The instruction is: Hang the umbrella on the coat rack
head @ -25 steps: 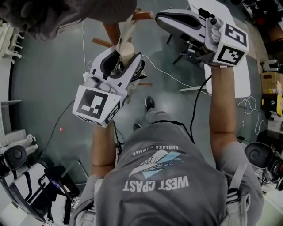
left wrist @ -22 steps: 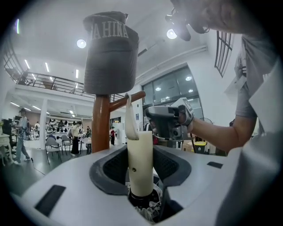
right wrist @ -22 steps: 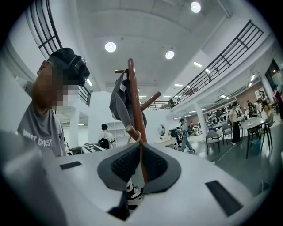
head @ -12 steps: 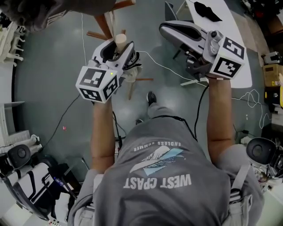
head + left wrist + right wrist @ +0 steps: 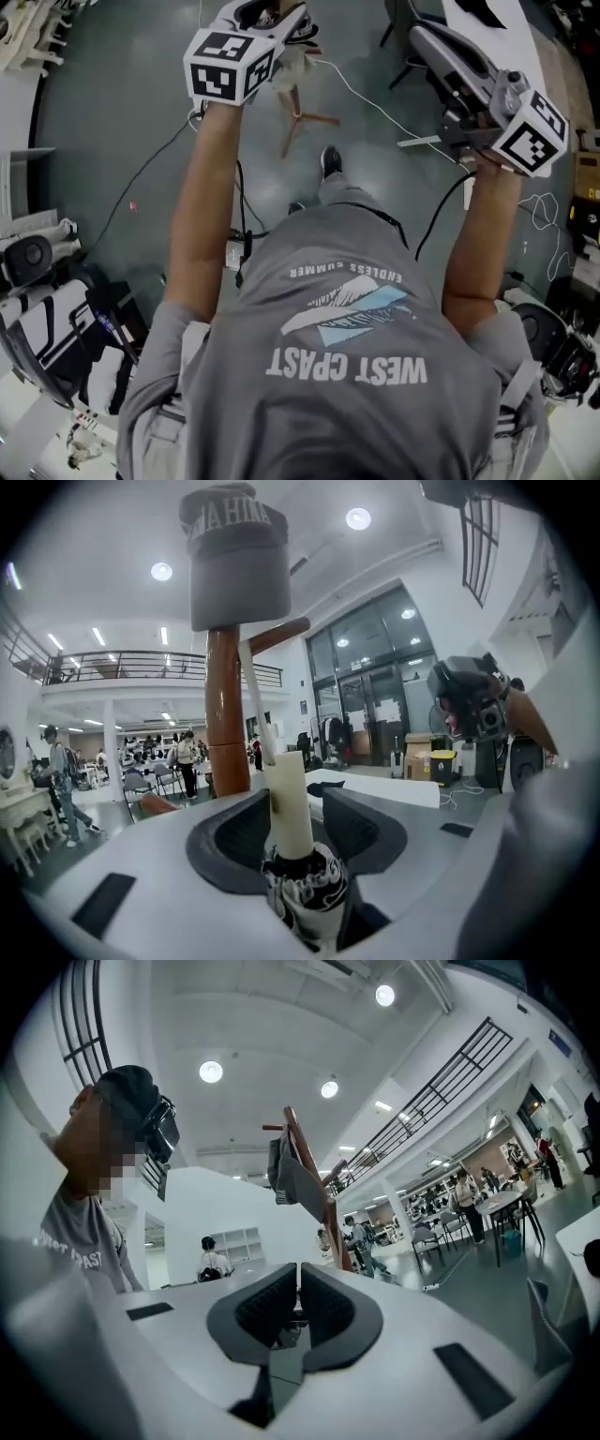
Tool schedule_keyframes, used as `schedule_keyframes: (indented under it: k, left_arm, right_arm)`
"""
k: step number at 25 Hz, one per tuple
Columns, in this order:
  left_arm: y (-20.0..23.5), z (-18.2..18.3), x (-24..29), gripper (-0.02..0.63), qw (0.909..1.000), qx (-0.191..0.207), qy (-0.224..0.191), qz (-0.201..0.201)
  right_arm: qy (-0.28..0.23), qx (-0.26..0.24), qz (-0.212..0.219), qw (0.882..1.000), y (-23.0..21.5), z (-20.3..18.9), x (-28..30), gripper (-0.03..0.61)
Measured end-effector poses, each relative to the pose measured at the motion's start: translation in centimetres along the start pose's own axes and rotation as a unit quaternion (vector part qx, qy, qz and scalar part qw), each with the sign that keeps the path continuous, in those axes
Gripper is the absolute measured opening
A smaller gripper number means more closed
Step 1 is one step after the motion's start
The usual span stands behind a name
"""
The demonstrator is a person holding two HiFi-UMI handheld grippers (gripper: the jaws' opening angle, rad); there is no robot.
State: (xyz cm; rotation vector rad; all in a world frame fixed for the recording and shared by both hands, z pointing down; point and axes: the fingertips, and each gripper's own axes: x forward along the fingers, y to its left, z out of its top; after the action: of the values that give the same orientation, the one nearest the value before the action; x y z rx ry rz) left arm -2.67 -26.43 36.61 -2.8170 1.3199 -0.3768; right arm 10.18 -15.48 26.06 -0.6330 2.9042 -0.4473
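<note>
**Two jaws parting at the peg**

On the left gripper (image 5: 300,803) the jaws are opening. The folded umbrella (image 5: 298,864) sits between them, fabric touching both, handle up beside the coat rack (image 5: 225,714) pole. The right gripper (image 5: 298,1288) is clenched, empty. Judgement: confirm the strap (image 5: 253,691) sits over the peg (image 5: 279,633) before letting go fully. Strap's top end hard to make out; head view crops the left jaws.

Umbrella (image 5: 289,808) just before coat rack (image 5: 225,714), cap (image 5: 234,564) atop
</note>
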Motion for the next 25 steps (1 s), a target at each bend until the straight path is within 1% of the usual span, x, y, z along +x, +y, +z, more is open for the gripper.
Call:
schedule_keyframes:
  k: [3,6,8,11,16,18,21,23,25]
  left_arm:
    - [0.9,-1.0,-0.8,0.187,0.9996,0.014,0.021,0.010]
    - [1.0,-0.7,-2.7,0.187,0.9992,0.023,0.023,0.024]
    - [0.5,0.1,-4.6,0.184,0.9990,0.027,0.015,0.033]
    - [0.1,1.3,-8.3,0.162,0.9984,0.031,-0.003,0.046]
    - [-1.1,4.1,-14.5,0.117,0.9950,0.032,-0.050,0.080]
    - [-2.6,5.4,-17.1,0.097,0.9926,0.037,-0.070,0.093]
    - [-6.3,7.6,-21.4,0.063,0.9879,0.048,-0.095,0.113]
    - [-9.4,8.8,-24.1,0.048,0.9840,0.058,-0.109,0.128]
    - [-12.9,9.3,-26.6,0.040,0.9802,0.062,-0.117,0.147]
  right_arm:
    - [-0.002,0.006,-0.006,1.000,0.0,-0.4,-0.5,0.035]
    - [-0.006,0.009,-0.011,1.000,0.5,-0.2,-1.9,0.035]
    - [-0.010,0.008,-0.020,1.000,1.6,0.0,-3.1,0.035]
    - [-0.012,0.000,-0.033,0.999,3.9,0.1,-4.1,0.035]
    - [-0.006,-0.030,-0.043,0.999,7.1,0.3,-5.7,0.035]
    - [-0.007,-0.046,-0.036,0.998,8.8,0.6,-6.5,0.035]
    - [-0.007,-0.066,-0.015,0.998,11.8,0.5,-8.0,0.035]
    - [-0.003,-0.075,0.002,0.997,13.6,-0.3,-9.1,0.034]
    - [0.015,-0.080,0.016,0.997,15.2,-2.3,-10.4,0.030]
